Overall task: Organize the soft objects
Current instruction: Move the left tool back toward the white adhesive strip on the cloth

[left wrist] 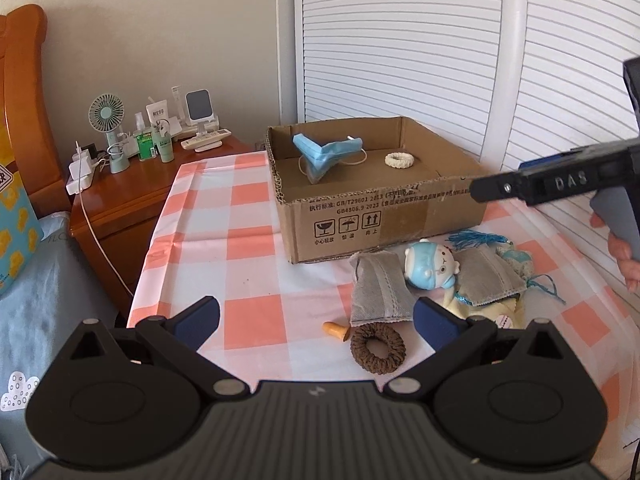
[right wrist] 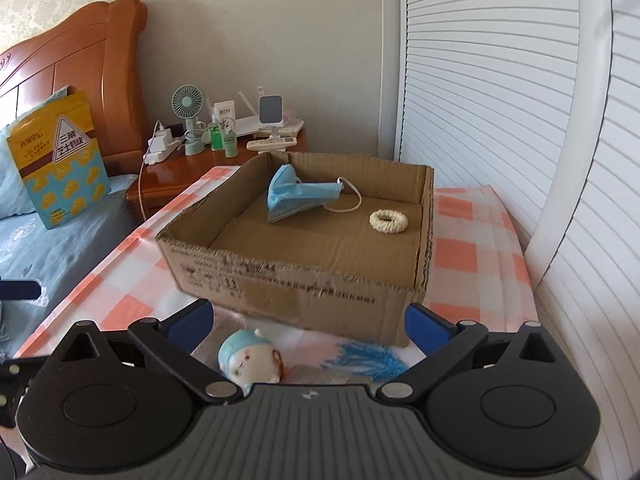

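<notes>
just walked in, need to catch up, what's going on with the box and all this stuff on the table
A person holding a gripper in each hand is sorting soft items into the cardboard box. A blue face mask and a cream scrunchie are already inside. The left gripper and right gripper are both open and empty, above the doll, grey pouches and brown scrunchie outside it.
</notes>
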### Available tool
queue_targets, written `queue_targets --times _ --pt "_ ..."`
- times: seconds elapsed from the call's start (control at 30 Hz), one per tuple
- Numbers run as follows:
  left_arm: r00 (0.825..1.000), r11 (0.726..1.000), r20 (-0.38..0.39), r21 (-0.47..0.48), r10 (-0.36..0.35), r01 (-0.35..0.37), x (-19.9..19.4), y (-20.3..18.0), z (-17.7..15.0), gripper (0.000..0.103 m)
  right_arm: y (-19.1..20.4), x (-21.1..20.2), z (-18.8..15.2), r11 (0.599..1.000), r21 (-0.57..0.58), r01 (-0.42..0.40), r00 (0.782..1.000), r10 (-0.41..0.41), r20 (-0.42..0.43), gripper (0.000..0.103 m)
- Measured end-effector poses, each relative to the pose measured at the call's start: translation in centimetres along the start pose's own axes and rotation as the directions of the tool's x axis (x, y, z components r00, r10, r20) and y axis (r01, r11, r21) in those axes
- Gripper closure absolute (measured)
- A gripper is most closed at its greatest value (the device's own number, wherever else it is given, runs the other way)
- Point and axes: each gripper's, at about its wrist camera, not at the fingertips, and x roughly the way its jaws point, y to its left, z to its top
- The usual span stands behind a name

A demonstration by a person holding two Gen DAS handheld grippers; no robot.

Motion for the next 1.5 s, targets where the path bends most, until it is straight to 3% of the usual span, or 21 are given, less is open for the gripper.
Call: queue_targets --times 0.13,0.37,0.63,1.23,1.5 --pt "1.000 1.000 -0.008 0.007 -0.010 0.010 0.0 -0.4 -0.4 0.001 1.0 -0.8 -2.5 1.000 -0.015 -0.025 0.999 0.024 -0.032 0.000" --pt "1.000 1.000 -0.030 0.027 -0.004 0.005 -0.1 -0.9 -1.1 0.001 2.8 -1.1 -5.9 0.997 -0.081 0.008 0.996 -0.015 -0.085 0.000" --pt "0.998 1.000 -0.055 0.008 0.002 -0.001 0.3 -0.6 -1.5 0.001 4.4 -0.2 -8.7 0.990 -0.080 -0.115 0.980 0.100 -0.170 0.000" --pt "0.997 1.000 -0.073 0.001 -0.012 0.012 0.7 -0.4 -1.9 0.001 6.5 1.5 -8.7 0.974 -0.077 -0.211 0.957 0.189 -0.221 0.000" --pt "0.992 0.994 -0.084 0.039 -0.094 0.098 1.2 -1.1 -1.7 0.001 5.4 0.5 -8.8 0.984 -0.085 -0.157 0.969 0.137 -0.204 0.000"
